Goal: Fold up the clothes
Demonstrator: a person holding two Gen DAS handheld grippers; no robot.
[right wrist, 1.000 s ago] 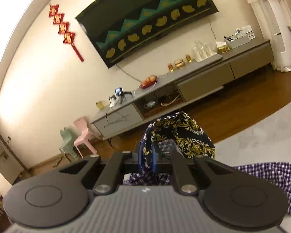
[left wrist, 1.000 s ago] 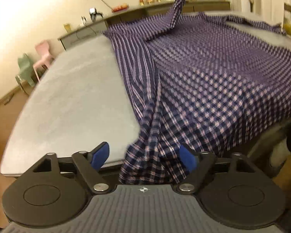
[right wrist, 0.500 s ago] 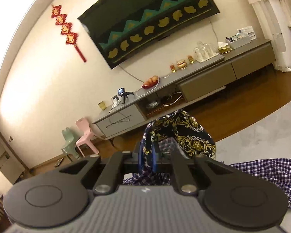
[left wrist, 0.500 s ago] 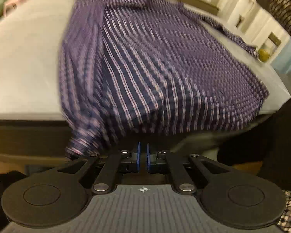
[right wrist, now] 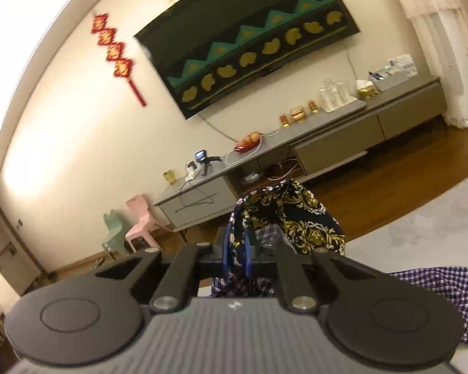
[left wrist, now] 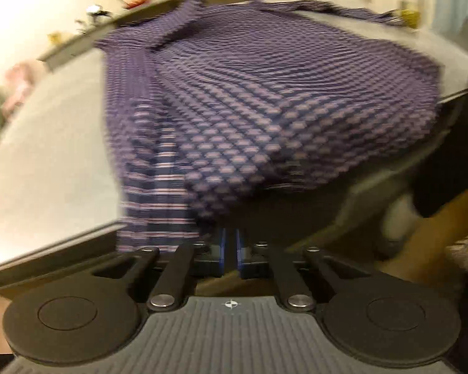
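A purple checked shirt [left wrist: 249,103] lies spread over the grey table [left wrist: 46,162], its near hem hanging over the front edge. My left gripper [left wrist: 231,246] is shut just below that hem at the table edge; the blurred view does not show cloth between the fingertips. My right gripper [right wrist: 237,252] is shut on the shirt's collar, whose dark gold-patterned lining [right wrist: 293,212] stands up above the fingers. It holds the collar above the table's far end. More checked cloth [right wrist: 446,296] lies to its lower right.
A long grey sideboard [right wrist: 312,143] with bottles and small items stands along the far wall under a dark wall screen [right wrist: 249,40]. Pink and green small chairs [right wrist: 140,221] stand on the wooden floor at left. A dark shape [left wrist: 452,155] is beside the table's right corner.
My left gripper closed from wide open around the bunched hem to shut, then swung along the table's front edge. My right gripper kept its hold on the collar and shifted only slightly.
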